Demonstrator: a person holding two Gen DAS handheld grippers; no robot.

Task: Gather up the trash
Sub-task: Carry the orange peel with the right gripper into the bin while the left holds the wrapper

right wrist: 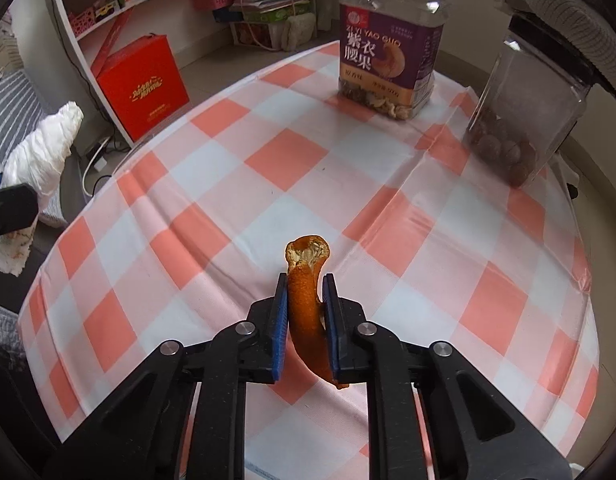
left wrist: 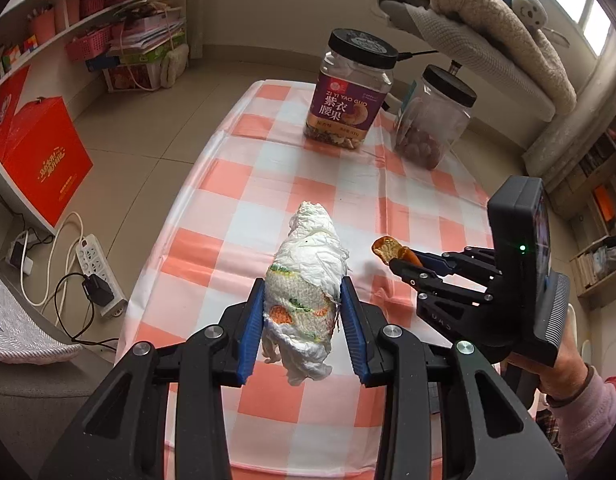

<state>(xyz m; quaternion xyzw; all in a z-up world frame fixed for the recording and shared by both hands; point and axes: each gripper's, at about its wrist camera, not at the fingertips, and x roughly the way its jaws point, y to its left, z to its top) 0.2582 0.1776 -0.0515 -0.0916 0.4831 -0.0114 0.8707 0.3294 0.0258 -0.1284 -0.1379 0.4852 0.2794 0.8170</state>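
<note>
My left gripper (left wrist: pixel 301 292) is shut on a crumpled white paper towel (left wrist: pixel 308 280) with an orange and green print, held above the checked tablecloth (left wrist: pixel 247 184). The towel also shows at the left edge of the right wrist view (right wrist: pixel 39 156). My right gripper (right wrist: pixel 305 284) is shut on a strip of orange peel (right wrist: pixel 305 304), held above the cloth (right wrist: pixel 308 152). In the left wrist view the right gripper (left wrist: pixel 400 260) is to the right of the towel with the peel (left wrist: pixel 388 250) sticking out of its tip.
A cashew jar with a purple label (left wrist: pixel 352 92) (right wrist: pixel 390 40) and a clear jar of brown round snacks (left wrist: pixel 432 120) (right wrist: pixel 528 108) stand at the table's far end. A red box (left wrist: pixel 39 152), shelves and a power strip (left wrist: pixel 95 268) are on the floor at the left.
</note>
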